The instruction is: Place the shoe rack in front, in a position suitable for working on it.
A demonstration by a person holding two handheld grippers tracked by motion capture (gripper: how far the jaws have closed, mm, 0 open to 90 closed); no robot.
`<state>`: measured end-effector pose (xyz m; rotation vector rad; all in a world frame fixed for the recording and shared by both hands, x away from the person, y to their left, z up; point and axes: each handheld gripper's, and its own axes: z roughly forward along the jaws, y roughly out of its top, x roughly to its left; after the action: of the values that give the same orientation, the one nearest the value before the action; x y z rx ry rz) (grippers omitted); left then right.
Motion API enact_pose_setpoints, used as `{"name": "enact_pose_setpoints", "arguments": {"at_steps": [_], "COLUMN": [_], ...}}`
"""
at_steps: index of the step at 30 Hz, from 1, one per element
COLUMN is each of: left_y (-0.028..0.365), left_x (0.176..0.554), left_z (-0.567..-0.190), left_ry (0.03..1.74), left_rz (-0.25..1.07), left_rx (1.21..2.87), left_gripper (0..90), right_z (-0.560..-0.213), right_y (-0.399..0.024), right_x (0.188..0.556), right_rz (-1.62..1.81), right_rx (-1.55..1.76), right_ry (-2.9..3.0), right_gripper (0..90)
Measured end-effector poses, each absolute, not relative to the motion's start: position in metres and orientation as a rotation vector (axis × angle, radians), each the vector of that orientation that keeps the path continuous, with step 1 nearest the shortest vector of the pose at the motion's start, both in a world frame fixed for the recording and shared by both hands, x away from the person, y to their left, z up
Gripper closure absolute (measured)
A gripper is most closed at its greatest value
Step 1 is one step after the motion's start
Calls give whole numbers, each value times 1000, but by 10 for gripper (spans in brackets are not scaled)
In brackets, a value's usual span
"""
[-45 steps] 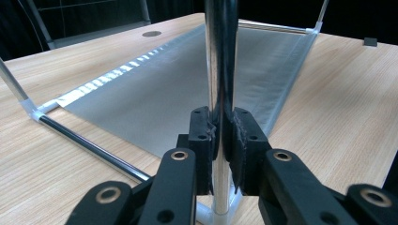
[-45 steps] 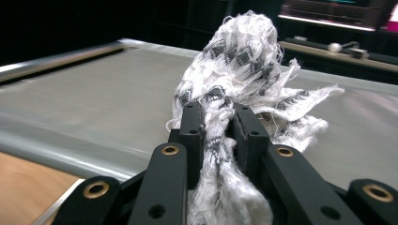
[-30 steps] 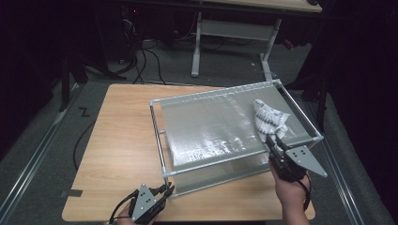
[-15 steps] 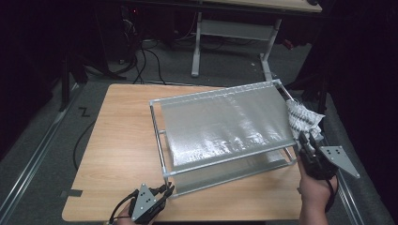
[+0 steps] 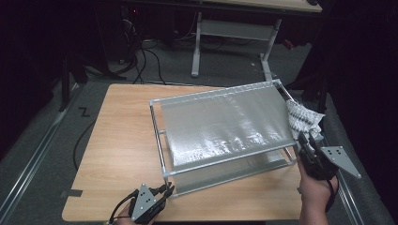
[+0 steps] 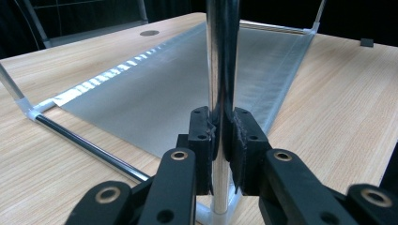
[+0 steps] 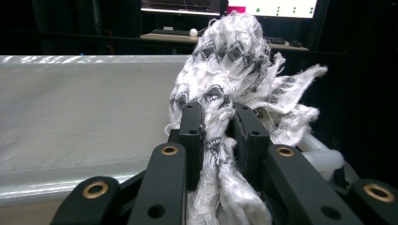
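Left fingers [image 6: 220,140] clamped on the rack's corner post [image 6: 219,56] at the worktop's near edge to steady it, right fingers [image 7: 217,136] pinching the cloth [image 7: 230,61] off the far-right side.

Looks like a lab or test room to me, pretty dark too. There's a plain wooden table [image 5: 117,140] on grey carpet [image 5: 42,154], cables [image 5: 150,61] bundled on the floor by a white desk frame [image 5: 234,33], and lit monitors [image 7: 225,7] at the back.
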<state>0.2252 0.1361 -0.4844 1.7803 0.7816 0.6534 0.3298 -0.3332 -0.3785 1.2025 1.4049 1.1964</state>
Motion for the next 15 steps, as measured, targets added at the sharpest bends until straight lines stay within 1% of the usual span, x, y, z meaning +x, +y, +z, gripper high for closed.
{"name": "enact_pose_setpoints", "arguments": {"at_steps": [14,15], "left_y": [136,136], "left_x": [226,226], "left_z": [-485,-485], "left_ry": [782,782], "left_rz": [643,642], "left_rx": [1778,1778], "left_gripper": [786,784], "right_z": [-379,-379], "right_y": [-300,-291], "right_x": [326,325], "right_rz": [1265,1280], "right_rx": [1123,1100], "right_ry": [1512,1539], "right_gripper": [769,769]}}
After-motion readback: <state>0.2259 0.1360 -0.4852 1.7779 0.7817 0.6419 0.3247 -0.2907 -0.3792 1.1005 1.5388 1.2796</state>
